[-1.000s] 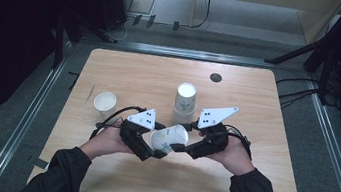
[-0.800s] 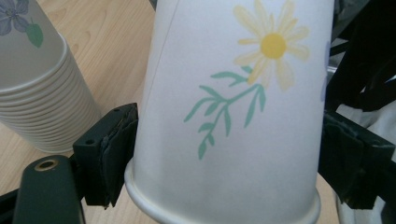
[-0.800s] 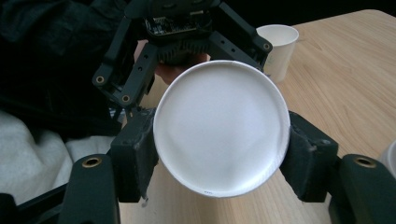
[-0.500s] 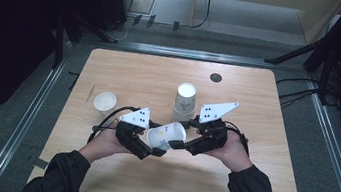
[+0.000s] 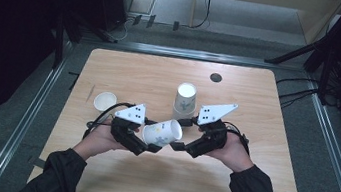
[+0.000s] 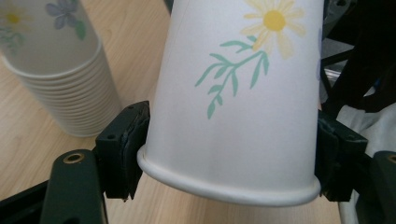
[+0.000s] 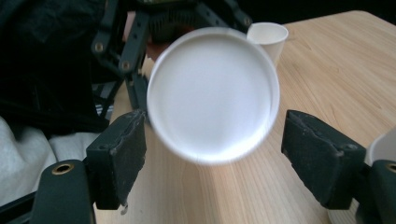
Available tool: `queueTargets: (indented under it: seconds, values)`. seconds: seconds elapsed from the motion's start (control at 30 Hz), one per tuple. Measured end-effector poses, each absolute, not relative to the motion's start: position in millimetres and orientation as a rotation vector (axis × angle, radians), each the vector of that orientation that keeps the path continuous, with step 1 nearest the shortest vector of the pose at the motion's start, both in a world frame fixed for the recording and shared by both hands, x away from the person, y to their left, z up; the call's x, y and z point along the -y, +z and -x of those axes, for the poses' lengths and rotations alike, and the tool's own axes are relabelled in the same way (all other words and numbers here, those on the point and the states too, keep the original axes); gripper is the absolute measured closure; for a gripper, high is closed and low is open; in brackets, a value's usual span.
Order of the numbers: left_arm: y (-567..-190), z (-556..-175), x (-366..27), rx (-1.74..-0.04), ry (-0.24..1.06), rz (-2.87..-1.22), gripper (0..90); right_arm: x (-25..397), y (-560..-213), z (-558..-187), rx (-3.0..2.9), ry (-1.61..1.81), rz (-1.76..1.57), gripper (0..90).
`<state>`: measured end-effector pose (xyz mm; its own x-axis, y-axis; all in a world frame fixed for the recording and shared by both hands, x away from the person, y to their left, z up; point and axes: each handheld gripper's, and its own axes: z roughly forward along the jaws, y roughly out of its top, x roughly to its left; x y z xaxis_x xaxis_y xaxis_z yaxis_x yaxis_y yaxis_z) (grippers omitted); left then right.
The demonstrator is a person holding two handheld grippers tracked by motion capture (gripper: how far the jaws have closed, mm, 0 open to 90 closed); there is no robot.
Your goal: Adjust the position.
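**Cup on its side above the bench**

Wooden bench (image 5: 246,187), dark room. My left tongs (image 6: 229,154) are clenched on the flowered paper cup (image 5: 162,132) near its rim; my right tongs (image 7: 212,163) stand released around its base. Stacked cups (image 5: 185,101) beyond, small cup (image 5: 105,101) left. Cup's base has swung further right since earlier.

Cup stack (image 5: 185,101) stands at 12 o'clock from held cup (image 5: 162,132), just beyond it, blocking straight forward path. Lone small cup (image 5: 105,101) at 10 o'clock from left gripper (image 5: 143,146), near. Bare tabletop (image 5: 258,103) at 1–3 o'clock from right gripper (image 5: 179,145); near edge at 6 o'clock open.
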<state>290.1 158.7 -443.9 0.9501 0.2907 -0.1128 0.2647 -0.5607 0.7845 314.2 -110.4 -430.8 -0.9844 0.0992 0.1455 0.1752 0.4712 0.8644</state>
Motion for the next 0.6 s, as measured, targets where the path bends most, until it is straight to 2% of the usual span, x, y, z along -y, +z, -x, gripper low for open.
queueTargets:
  seconds: [0.27,0.6]
  values:
    - [-443,-297,-163,-0.39,0.025,-2.289,24.3,114,-442,-310,2.719,-1.474,0.242,25.1]
    - [-449,-305,-148,-0.338,0.013,-2.415,24.3,123,-454,-308,2.775,-1.433,0.313,25.9]
